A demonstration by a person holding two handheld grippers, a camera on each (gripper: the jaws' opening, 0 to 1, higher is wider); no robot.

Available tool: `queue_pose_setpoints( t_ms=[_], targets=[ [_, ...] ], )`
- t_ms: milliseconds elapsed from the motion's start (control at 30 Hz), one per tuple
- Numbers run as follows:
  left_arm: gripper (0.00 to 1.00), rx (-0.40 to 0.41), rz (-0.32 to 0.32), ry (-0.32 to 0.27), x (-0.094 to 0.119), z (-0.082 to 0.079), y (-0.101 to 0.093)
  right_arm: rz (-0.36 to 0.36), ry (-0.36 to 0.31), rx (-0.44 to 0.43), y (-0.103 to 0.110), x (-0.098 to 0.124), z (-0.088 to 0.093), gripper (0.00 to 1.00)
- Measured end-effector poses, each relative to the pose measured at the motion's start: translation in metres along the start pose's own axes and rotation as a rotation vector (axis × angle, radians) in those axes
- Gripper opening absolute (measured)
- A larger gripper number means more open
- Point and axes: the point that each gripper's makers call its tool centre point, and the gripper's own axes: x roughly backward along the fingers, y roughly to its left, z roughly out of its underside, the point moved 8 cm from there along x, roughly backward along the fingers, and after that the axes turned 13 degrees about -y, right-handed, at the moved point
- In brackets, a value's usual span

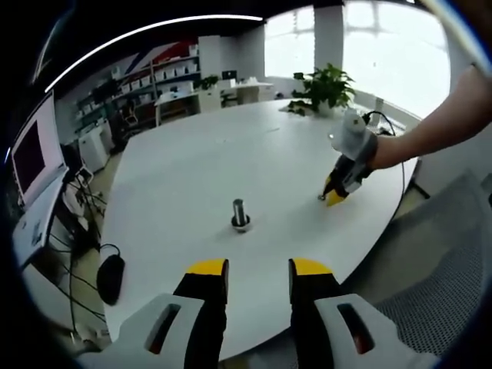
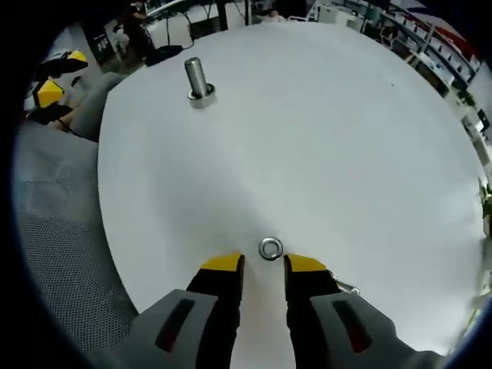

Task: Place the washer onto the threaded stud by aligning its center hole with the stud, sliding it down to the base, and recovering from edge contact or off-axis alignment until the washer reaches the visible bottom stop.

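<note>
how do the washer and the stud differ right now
The washer lies flat on the white table; the stud stands upright on its base. The washer is a thin ring with an open center; the stud is a solid cylinder. The washer sits just ahead of the right gripper, while the stud stands far across the table from it. Both look like grey metal.
</note>
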Motion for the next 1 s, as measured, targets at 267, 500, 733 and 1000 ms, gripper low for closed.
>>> queue_pose_setpoints(
  t_ms=[267, 500, 733, 1000],
  targets=[
    [0.29, 0.006, 0.001, 0.001, -0.0008, 0.0001, 0.0006, -0.034, 0.001, 0.077, 0.0037, -0.0008, -0.0016, 0.2],
    [0.29, 0.007, 0.003, 0.0, -0.0008, 0.0003, 0.0005, -0.055, 0.01, 0.136, 0.0046, -0.0026, -0.0043, 0.16],
    [0.29, 0.01, 0.0, 0.0, -0.0004, 0.0003, 0.0008, -0.071, 0.026, 0.133, 0.0024, -0.0041, -0.0069, 0.14],
    [0.29, 0.013, -0.008, 0.0, 0.0, 0.0009, 0.0023, -0.079, 0.029, 0.138, 0.0024, -0.0046, -0.0078, 0.14]
  ],
)
